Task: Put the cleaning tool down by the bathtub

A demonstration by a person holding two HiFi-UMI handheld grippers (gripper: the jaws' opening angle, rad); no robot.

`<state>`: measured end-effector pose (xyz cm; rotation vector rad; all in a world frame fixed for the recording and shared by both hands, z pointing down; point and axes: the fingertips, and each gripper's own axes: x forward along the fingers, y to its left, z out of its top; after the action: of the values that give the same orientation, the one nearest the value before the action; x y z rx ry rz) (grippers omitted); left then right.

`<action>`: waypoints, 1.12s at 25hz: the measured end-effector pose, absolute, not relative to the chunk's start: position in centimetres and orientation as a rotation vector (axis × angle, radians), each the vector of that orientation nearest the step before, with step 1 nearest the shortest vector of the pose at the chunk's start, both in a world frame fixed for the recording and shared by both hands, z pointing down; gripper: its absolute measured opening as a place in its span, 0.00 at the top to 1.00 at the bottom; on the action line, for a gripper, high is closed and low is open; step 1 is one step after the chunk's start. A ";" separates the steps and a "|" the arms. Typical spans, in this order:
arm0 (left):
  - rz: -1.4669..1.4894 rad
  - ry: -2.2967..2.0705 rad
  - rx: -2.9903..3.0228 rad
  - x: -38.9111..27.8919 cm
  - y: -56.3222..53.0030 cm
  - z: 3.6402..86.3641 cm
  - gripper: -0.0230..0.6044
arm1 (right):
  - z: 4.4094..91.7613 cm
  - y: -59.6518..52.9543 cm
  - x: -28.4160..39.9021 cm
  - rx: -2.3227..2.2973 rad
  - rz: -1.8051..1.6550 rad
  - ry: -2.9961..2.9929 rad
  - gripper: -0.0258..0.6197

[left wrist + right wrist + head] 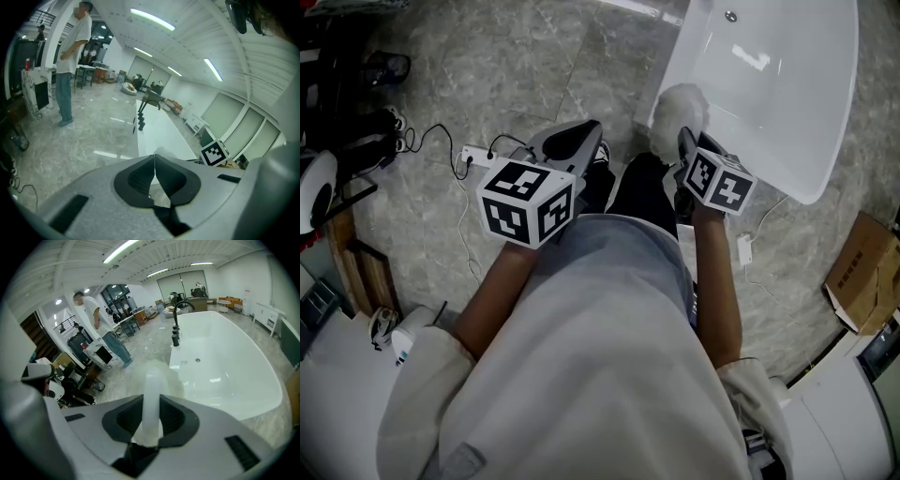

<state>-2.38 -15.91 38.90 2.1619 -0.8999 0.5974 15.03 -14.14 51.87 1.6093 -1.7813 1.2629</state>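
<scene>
1. No word, brand or number is showing clearly enough to be read in any view.
2. The left cube (pixel 528 203) is carrying black-and-white square markers. These are block patterns, not letters or digits.
3. The right cube (pixel 719 182) is carrying markers of the same kind, and one face is also showing in the left gripper view.
4. The box (pixel 862 272) on the floor is showing plain brown faces, too small and dim for any print to be made out.

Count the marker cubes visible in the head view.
2: the left cube at centre-left above the floor, the right cube beside the bathtub rim, next to the fluffy cleaning tool. None appears hidden.
</scene>
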 end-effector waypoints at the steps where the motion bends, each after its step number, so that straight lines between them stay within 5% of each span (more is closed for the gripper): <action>1: 0.599 -0.899 2.161 -2.4 -15.9 38.9 0.95 | 52.1 -14.1 15.0 1.606 1.263 -1.777 0.84; 28: 0.635 -0.926 2.112 -3.6 -15.2 39.9 0.95 | 58.6 -15.4 16.2 1.543 1.238 -1.715 0.84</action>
<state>-3.62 -15.18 39.89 2.1122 -0.9264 0.6347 16.19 -15.40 58.58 1.5433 -1.7149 1.2385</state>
